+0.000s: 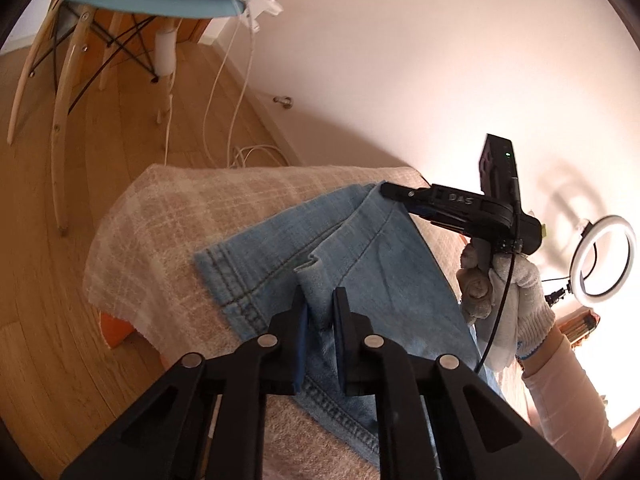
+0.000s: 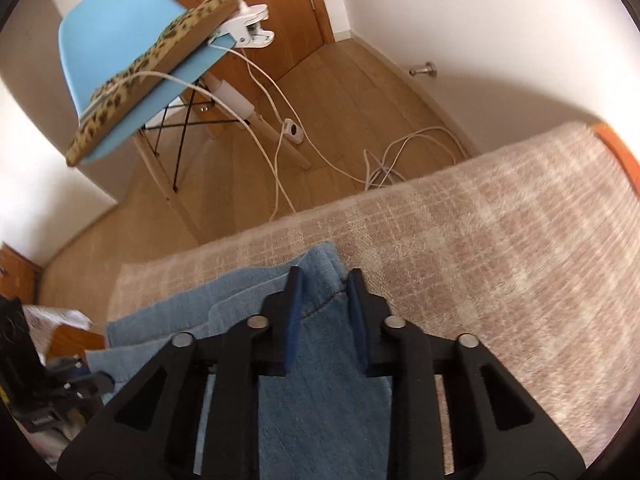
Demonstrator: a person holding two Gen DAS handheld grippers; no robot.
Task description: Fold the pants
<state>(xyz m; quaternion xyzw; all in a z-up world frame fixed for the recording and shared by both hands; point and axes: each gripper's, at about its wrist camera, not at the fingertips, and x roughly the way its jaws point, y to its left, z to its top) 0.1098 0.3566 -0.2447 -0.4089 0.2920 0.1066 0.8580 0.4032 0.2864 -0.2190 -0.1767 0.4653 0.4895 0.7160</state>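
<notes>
While pinched – pants [image 1: 360,256] fold | between left gripper [image 1: 320,300] fingers [image 1: 301,320]

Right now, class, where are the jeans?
In both wrist views the jeans lie on the beige checked blanket, near its edge by the wooden floor, with each gripper over a fold of denim.

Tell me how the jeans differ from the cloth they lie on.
The jeans are plain blue denim with stitched hems; the cloth is beige with a pale check pattern. The jeans are doubled into overlapping layers, while the cloth is spread in a single sheet and drapes over the edge. The jeans cover only part of the larger cloth. Both are fabric.
</notes>
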